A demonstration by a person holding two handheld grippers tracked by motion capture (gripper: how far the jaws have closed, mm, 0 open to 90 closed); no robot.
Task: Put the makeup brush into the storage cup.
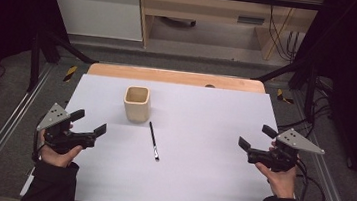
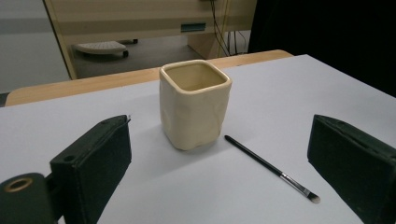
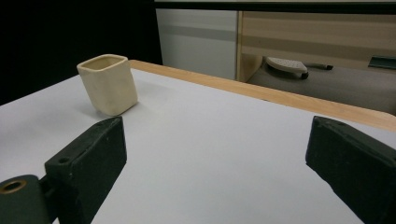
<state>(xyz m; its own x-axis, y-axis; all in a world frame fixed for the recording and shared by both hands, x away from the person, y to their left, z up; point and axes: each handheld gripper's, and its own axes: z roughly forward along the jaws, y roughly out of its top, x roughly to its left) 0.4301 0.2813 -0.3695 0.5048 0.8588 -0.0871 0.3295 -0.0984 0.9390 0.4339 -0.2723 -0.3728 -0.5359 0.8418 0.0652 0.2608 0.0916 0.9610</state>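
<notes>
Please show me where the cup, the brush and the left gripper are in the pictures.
cup (image 2: 194,116), left gripper view, on its front wall.
brush (image 1: 153,137), high view, on the middle of its black handle.
left gripper (image 1: 88,126), high view, midway between its open jaws.

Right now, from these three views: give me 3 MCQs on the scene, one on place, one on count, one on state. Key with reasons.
1. Where does the brush lie?
A. inside the cup
B. flat on the white mat, just before the cup
C. between the jaws of one gripper

2. How many cups stand on the mat?
A. one
B. two
C. three

3. How do the left gripper's jaws stand?
A. shut on the brush
B. shut on the cup
C. open, holding nothing

Key: B, the brush rests on the mat beside the cup; A, a single cream cup; C, bare mat shows between the jaws.
</notes>
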